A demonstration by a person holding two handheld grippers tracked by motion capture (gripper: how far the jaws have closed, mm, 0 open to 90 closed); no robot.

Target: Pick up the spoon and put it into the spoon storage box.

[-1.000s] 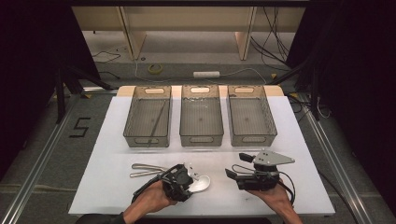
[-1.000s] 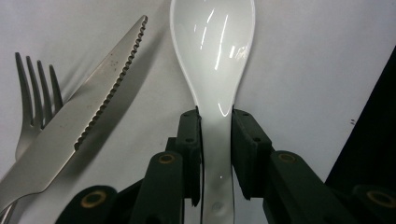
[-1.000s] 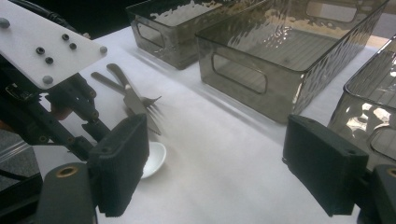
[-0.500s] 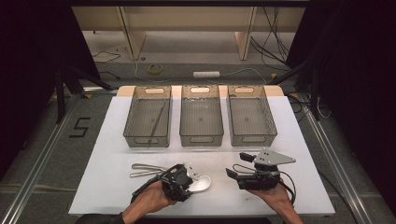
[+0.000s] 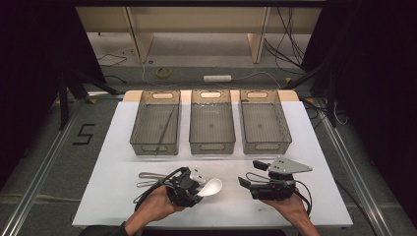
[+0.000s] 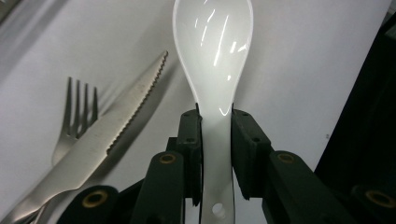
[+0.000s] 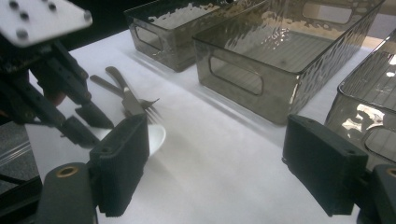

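hardly anything has shifted over the last second: my left tool [image 5: 199, 186] still sits low at the near edge of the white counter [image 5: 118, 162], and the white spoon [image 5: 210, 187] in it has only crept a touch to the right. that tool is closed on the spoon's handle [image 6: 215, 154]; in the left gripper view the two black jaws press the narrow neck from both sides, just behind the bowl [image 6: 214, 42], which sticks out forward over the counter. my right tool [image 5: 252, 173] hovers well apart to the right, jaws spread wide with nothing between them.

the spoon looks like glazed ceramic or hard melamine, i can't tell which. i'd judge it stiff, fairly light, and slick under the pads, and if it is ceramic it would chip on a hard drop. the neck is a sensible place to grip: flat-sided, narrow enough for the jaws, and close to the bowl so it shouldn't swing much. the glossy surface could still let it pivot, so i'd move gently.

a serrated knife [image 6: 112, 135] and a fork [image 6: 74, 121] lie together just left of the spoon. three smoky plastic bins [image 5: 212, 123] stand in a row farther back.
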